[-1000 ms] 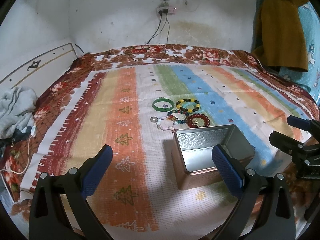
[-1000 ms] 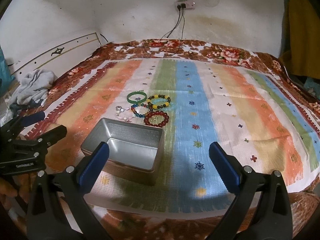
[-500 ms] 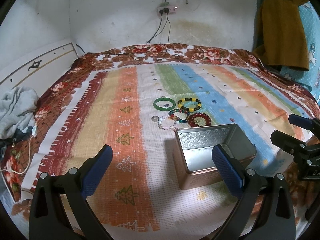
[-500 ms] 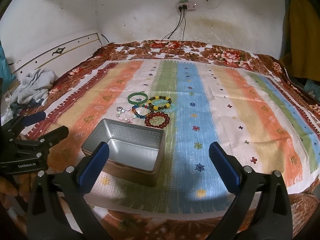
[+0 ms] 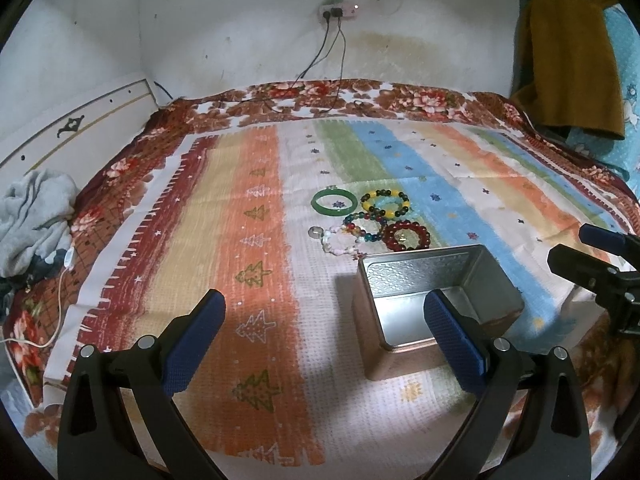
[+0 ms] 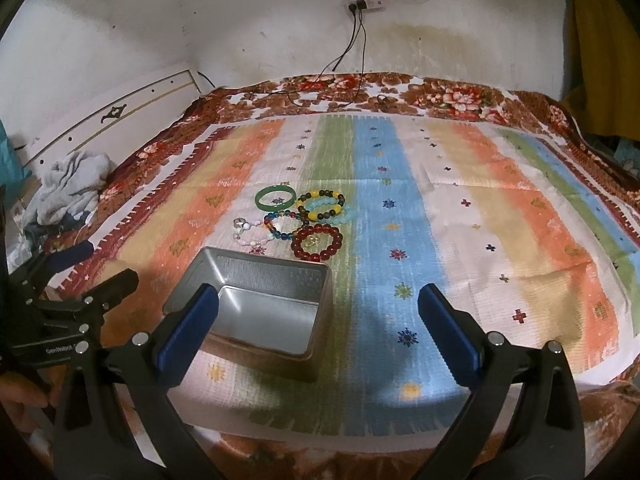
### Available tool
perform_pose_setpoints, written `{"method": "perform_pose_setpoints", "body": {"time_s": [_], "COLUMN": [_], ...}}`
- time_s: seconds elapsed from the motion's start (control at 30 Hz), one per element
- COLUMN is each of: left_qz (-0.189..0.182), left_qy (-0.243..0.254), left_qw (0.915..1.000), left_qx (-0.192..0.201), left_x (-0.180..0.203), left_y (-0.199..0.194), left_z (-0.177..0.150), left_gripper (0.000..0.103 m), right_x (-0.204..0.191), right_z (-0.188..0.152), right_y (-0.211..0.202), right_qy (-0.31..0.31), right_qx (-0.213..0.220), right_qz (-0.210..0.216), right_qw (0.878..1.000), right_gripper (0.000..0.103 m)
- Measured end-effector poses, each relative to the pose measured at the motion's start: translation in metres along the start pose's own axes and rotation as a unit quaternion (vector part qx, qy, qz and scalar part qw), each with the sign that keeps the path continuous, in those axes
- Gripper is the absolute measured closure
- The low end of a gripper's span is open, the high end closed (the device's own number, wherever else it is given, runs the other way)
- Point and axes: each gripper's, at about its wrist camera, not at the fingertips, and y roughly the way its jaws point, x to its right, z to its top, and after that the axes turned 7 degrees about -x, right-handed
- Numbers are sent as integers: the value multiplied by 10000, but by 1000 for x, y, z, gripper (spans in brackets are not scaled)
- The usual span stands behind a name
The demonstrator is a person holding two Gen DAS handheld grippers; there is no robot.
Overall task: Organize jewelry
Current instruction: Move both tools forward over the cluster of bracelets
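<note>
An open, empty metal tin stands on the striped bedspread; it also shows in the right wrist view. Just beyond it lie a green bangle, a yellow-and-dark bead bracelet, a multicoloured bead bracelet, a dark red bead bracelet, a pale bead bracelet and a small silver ring. My left gripper is open and empty, near the tin's front left. My right gripper is open and empty, near the tin's front right.
A grey cloth heap lies at the bed's left edge with a white cable. Black cables hang from a wall socket onto the far side of the bed. Mustard clothing hangs at the right.
Both grippers have drifted slightly, so the view has shifted a little. Nothing was grasped and the jewelry and tin stay in place.
</note>
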Motion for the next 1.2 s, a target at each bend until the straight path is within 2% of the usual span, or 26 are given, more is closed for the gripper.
{"method": "perform_pose_setpoints", "body": {"time_s": [0.17,0.3,0.57,0.87,1.2], "left_qz": [-43,-277,-136,-131,-28], "left_qy": [19,163,338,113,169], "left_qw": [9999,9991,9988,9990,9985], "left_qx": [-141,-286,-324,-416,-526], "left_x": [1,9,10,-2,-3], "left_y": [13,23,38,63,86], "left_z": [14,26,44,73,92], "left_gripper": [6,6,6,6,6], "right_x": [5,10,20,22,24], "right_z": [9,19,49,68,88], "right_y": [9,19,32,49,68], "right_qy": [89,106,60,-4,-134], "right_qx": [-163,-350,-252,-341,-404], "right_qz": [121,186,-30,-23,-75], "right_qw": [9998,9992,9997,9994,9991], "right_gripper": [5,5,5,5,5]}}
